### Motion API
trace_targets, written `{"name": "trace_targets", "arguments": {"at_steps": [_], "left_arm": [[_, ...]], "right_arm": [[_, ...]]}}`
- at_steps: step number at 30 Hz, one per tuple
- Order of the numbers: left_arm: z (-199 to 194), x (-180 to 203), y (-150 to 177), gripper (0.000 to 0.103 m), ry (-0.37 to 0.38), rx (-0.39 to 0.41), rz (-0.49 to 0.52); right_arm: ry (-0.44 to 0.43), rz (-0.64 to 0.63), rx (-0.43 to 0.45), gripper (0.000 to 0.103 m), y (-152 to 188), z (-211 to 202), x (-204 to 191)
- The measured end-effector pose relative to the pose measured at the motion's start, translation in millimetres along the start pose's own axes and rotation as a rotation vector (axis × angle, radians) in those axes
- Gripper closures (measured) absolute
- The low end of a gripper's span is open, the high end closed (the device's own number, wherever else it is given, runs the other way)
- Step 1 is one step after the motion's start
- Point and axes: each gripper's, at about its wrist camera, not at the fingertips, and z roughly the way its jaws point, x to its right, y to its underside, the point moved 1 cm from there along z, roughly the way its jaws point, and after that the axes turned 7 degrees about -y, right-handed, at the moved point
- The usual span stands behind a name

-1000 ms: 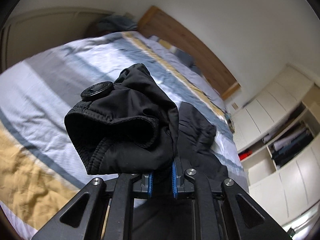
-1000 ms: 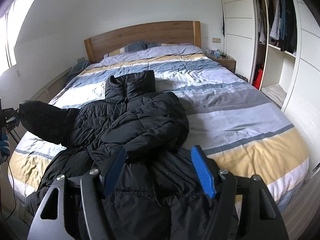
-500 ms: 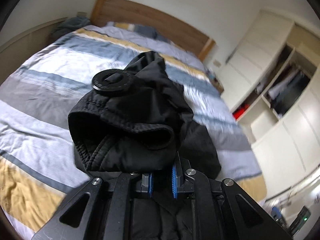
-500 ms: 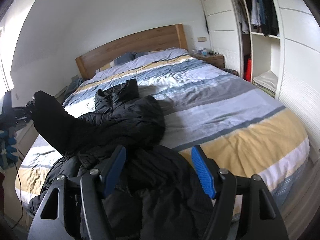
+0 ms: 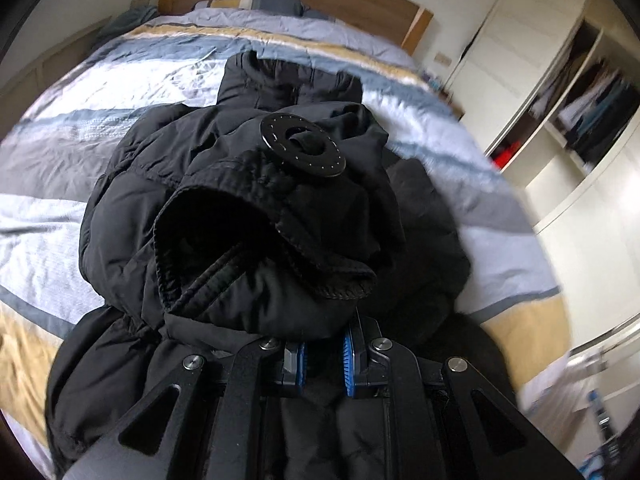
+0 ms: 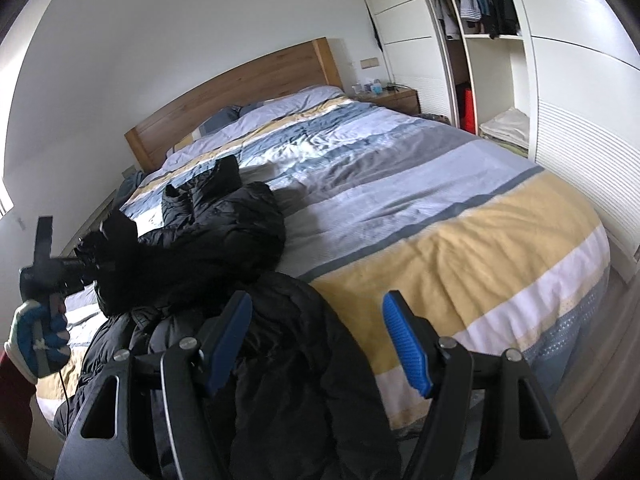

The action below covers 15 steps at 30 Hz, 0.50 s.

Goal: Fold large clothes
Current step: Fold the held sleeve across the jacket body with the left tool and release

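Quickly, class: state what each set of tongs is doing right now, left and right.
Left tongs: closed on the black puffer jacket's sleeve cuff.
Right tongs: open, holding nothing, above the jacket.

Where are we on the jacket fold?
Done: one sleeve looks folded across the black puffer jacket. In hand: left gripper is shut on the other sleeve cuff, held over the body. Left: lay it down, fold the hem; right gripper open, empty.

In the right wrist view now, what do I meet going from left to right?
Gloved hand → left gripper shut on sleeve → black jacket → striped duvet → open wardrobe.
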Motion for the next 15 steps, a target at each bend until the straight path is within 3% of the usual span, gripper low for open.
{"name": "trace_targets", "arguments": {"at_steps": [7, 12, 15], "left_arm": [[23, 9, 15, 0.088, -0.058, -0.058, 0.072], [24, 5, 25, 0.079, 0.027, -0.088, 0.052], [19, 3, 31, 0.067, 0.064, -0.100, 0.070]], "right_arm": [[0.000, 0.007, -0.028, 0.035, 7, 7, 3], [-0.004, -0.004, -0.046, 0.035, 9, 15, -4], [-0.001, -0.016, -0.062, 0.035, 10, 21, -11]]}}
